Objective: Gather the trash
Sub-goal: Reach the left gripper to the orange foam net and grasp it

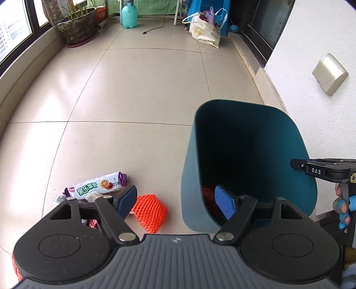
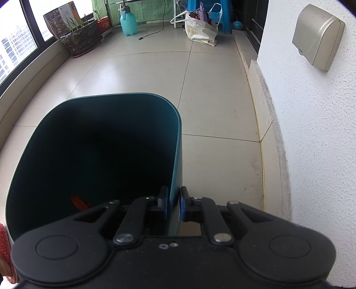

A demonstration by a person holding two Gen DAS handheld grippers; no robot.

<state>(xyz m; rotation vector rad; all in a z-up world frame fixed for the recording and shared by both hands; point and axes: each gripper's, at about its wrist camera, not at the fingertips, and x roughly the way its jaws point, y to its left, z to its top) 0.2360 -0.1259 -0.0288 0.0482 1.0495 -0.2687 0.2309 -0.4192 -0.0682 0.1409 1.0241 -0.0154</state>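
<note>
A dark teal trash bin (image 1: 249,155) stands on the tiled floor by the white wall. My left gripper (image 1: 175,202) is open and empty, its left pad over the floor trash and its right pad over the bin's mouth. An orange foam net (image 1: 150,210) and a white-green cookie wrapper (image 1: 95,185) lie on the floor left of the bin. Something orange lies inside the bin (image 2: 79,202). My right gripper (image 2: 173,205) is shut on the bin's right wall (image 2: 175,155); it also shows in the left wrist view (image 1: 320,170).
A potted plant (image 1: 77,26), a teal spray bottle (image 1: 129,15) and a white bag (image 1: 204,29) stand at the far end. A window ledge runs along the left. A beige wall box (image 2: 318,35) is on the white wall at right.
</note>
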